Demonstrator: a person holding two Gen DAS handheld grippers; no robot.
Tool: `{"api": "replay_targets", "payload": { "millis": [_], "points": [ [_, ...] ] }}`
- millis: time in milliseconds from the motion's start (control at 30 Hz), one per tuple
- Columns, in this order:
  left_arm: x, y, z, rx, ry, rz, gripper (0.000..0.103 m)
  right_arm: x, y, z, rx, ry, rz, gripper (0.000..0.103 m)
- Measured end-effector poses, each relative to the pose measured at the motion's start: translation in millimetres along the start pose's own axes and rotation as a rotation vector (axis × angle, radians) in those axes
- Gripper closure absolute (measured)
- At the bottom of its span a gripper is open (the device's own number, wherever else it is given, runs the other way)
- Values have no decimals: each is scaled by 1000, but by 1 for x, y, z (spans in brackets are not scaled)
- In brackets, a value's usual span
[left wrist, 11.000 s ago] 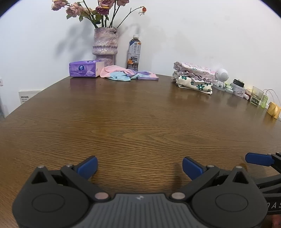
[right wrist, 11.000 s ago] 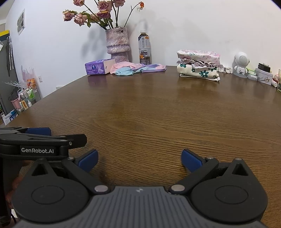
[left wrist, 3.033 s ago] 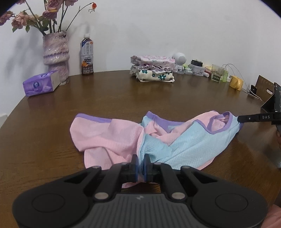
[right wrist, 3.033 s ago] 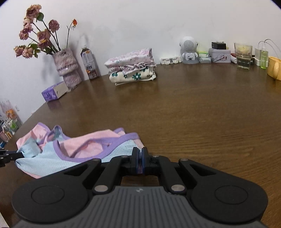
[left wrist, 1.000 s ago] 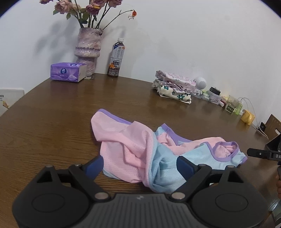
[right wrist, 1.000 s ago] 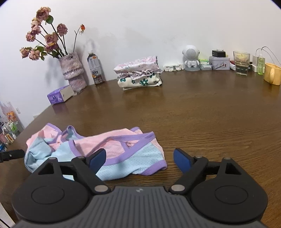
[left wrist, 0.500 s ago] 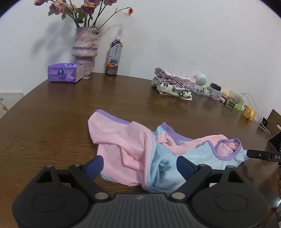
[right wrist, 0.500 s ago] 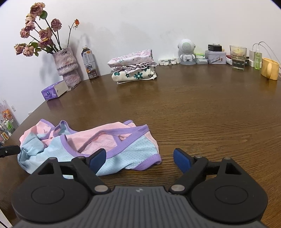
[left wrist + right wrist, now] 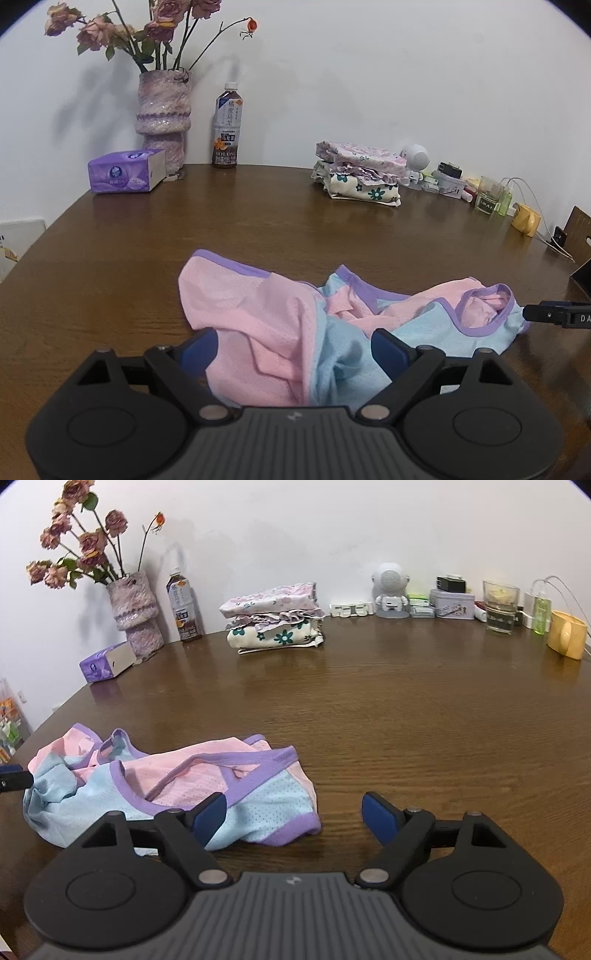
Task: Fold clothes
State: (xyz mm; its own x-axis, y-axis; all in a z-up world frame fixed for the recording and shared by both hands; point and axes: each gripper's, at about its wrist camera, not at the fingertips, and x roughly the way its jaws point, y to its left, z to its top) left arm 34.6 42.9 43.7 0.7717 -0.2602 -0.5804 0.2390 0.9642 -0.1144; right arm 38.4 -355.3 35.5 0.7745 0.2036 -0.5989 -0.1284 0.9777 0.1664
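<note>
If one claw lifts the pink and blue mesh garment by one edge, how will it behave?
The pink and blue mesh garment with purple trim lies crumpled in soft folds, so it will probably hang limp. Its thin, perforated fabric looks light. On the smooth brown wooden table it would likely bunch if pushed.

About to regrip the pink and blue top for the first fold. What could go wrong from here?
The pink and blue top lies bunched, layers overlapping, so the open left gripper may pinch several layers together. The right gripper is open beside the purple-trimmed hem, which curls and could slip out. Neither should drag cloth toward the folded stack.
</note>
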Motion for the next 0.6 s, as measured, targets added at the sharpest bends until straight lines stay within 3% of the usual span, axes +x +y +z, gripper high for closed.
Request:
{"api": "replay_targets", "payload": {
  "millis": [133,267,300,333,367,400,433,467,533,600],
  "points": [
    [12,-4,13,58,16,-17,13,18,8,19,-58,17,16,23],
    [36,-10,27,123,58,-8,14,46,20,29,-151,72,-35,23],
    [44,-11,30,134,77,10,15,52,22,31,-167,88,-37,27],
    [50,-11,32,145,91,27,17,57,24,31,-181,103,-35,38],
    [57,-12,34,168,107,44,30,61,25,32,-191,115,-29,47],
    [61,-12,34,184,122,47,44,63,26,32,-197,124,-13,69],
    [65,-12,35,200,138,50,80,63,26,32,-195,128,6,88],
    [65,-9,34,199,148,20,98,61,25,33,-194,125,17,92],
    [57,0,34,189,127,-33,98,55,23,34,-199,104,23,98],
    [44,12,36,172,84,-32,99,48,18,39,-185,79,24,99]
  ]
}}
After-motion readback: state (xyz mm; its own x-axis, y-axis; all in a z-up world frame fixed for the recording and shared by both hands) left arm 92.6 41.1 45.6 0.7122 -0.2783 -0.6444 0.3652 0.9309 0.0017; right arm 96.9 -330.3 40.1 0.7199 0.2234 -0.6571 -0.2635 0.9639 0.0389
